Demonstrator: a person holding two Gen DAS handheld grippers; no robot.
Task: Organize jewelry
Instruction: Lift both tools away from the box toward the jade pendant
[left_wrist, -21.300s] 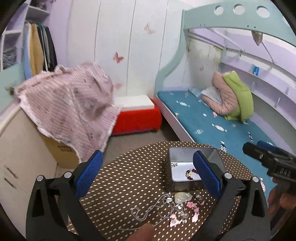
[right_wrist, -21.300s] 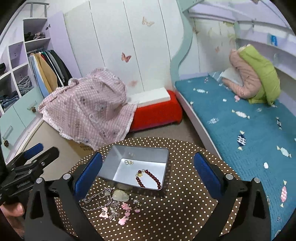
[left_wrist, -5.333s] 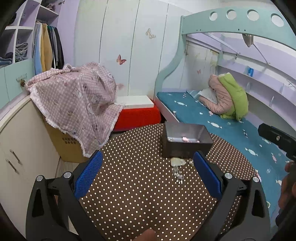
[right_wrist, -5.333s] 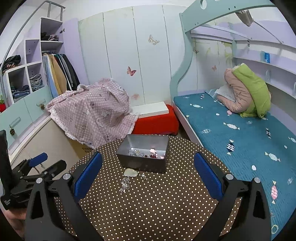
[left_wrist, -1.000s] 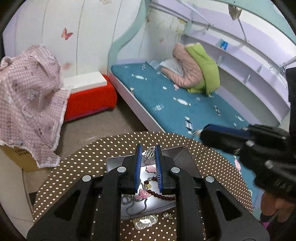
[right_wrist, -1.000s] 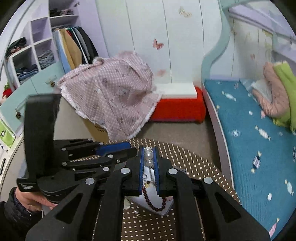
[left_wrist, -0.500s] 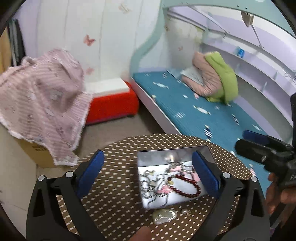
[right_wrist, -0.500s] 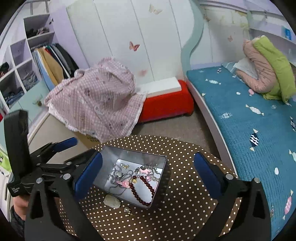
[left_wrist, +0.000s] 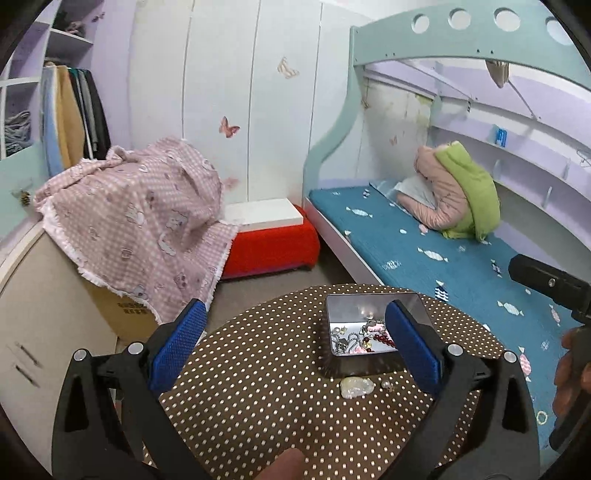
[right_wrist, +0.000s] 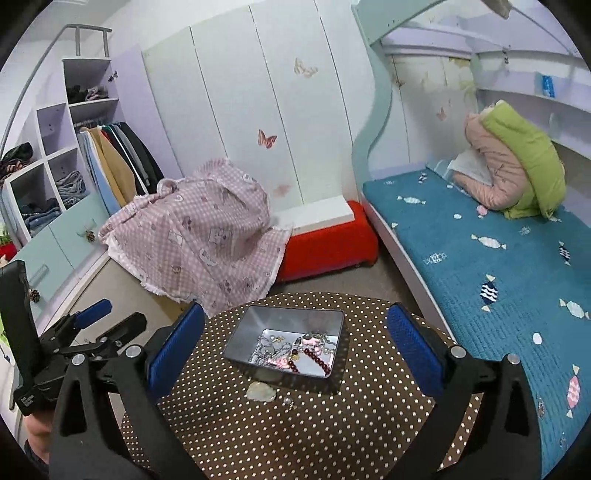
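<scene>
A metal tin (left_wrist: 369, 306) (right_wrist: 288, 317) stands on the round brown polka-dot table (left_wrist: 258, 387) (right_wrist: 314, 424). It holds silver chains, pink charms and a dark red bead bracelet (right_wrist: 314, 358). A pale stone pendant (left_wrist: 356, 387) (right_wrist: 261, 392) and a small earring (left_wrist: 387, 384) lie on the cloth just in front of the tin. My left gripper (left_wrist: 295, 343) is open and empty, above the table short of the tin. My right gripper (right_wrist: 293, 343) is open and empty, above the tin's near side.
A bed with a blue cover (left_wrist: 443, 258) runs along the right. A red stool (left_wrist: 269, 247) and a box under a pink checked cloth (left_wrist: 140, 221) stand behind the table. A wardrobe and drawers (right_wrist: 55, 206) are at the left.
Both grippers opened over the tin, dropped their jewelry pieces into it, and have pulled back and up from it. The tin now looks smaller and farther away.
</scene>
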